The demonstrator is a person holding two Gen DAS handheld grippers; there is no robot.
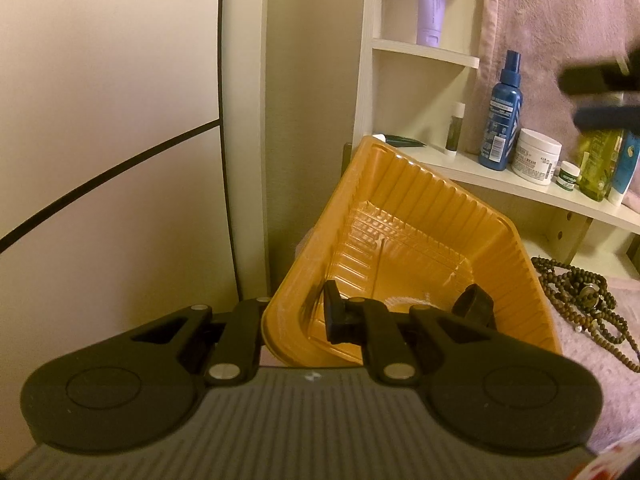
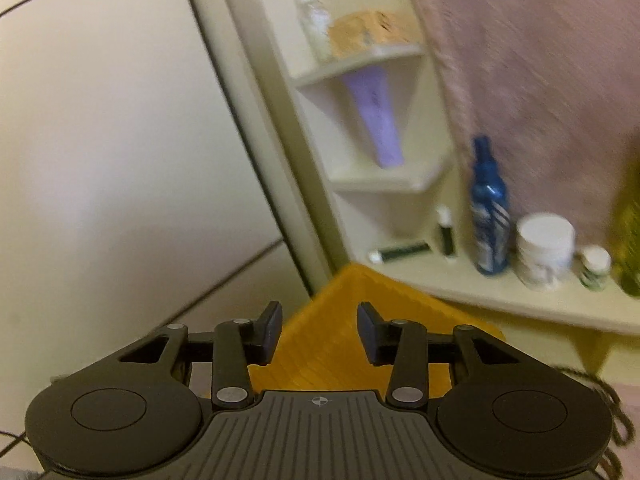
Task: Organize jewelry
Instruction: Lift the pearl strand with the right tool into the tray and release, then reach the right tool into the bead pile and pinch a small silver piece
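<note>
My left gripper (image 1: 316, 316) is shut on the near wall of an orange ribbed plastic tray (image 1: 400, 220). One finger (image 1: 332, 312) shows inside the tray; the other is hidden behind the wall. The tray is tilted up toward me. A long string of brown wooden beads (image 1: 580, 300) lies in a heap on pink fuzzy cloth, right of the tray. My right gripper (image 2: 320, 332) is open with nothing between its fingers, just above the orange tray (image 2: 360, 300). It also shows blurred as the right gripper (image 1: 592, 96) at the upper right. The beads (image 2: 612, 400) show at the edge.
A cream shelf unit (image 1: 500, 184) behind the tray carries a blue spray bottle (image 1: 502, 120), a white cream jar (image 1: 538, 158), a yellow-green bottle (image 1: 598, 164) and a purple tube (image 1: 432, 4). A pink towel (image 1: 560, 20) hangs behind. A pale panelled wall (image 1: 100, 100) fills the left.
</note>
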